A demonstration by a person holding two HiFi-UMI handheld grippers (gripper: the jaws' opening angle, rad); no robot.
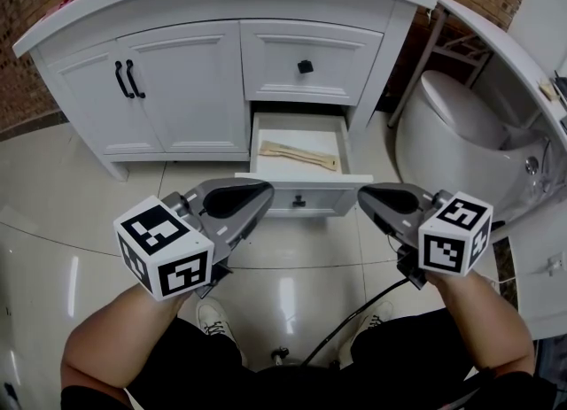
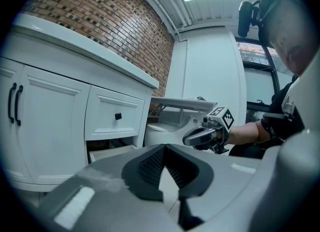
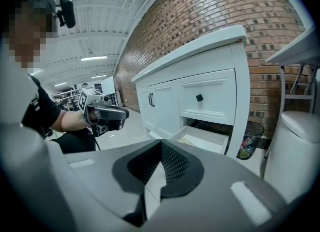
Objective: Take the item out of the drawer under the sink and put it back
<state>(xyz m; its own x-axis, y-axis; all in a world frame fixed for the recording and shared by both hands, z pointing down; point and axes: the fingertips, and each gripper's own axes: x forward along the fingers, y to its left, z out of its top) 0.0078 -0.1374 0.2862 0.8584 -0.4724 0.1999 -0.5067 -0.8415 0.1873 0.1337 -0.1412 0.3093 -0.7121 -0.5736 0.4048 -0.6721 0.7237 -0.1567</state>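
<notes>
Holding both tools back near the knees right now: the left hand-held gripper [image 1: 264,194] and the right hand-held gripper [image 1: 363,196] both have their jaws pressed together with nothing between them, level with each other and aimed at the cabinet.

Just past them the lower drawer [image 1: 332,196] is pulled out, and the item [image 1: 299,156] is lying inside on the drawer floor, well apart from either gripper. Honestly this fits two stages: the item waiting in the drawer to be lifted out, or already set back in after its trip out. Can't call it from one look. Either way, my guess is that anything done at the drawer means a gripper travelling forward and down to it.

The item itself is pale wood, long, thin and flat, looks like two strips side by side, lying on a slight diagonal. Tongs maybe? Can't tell for sure. Behind it is the white vanity [image 1: 177,89] with its doors closed.
</notes>
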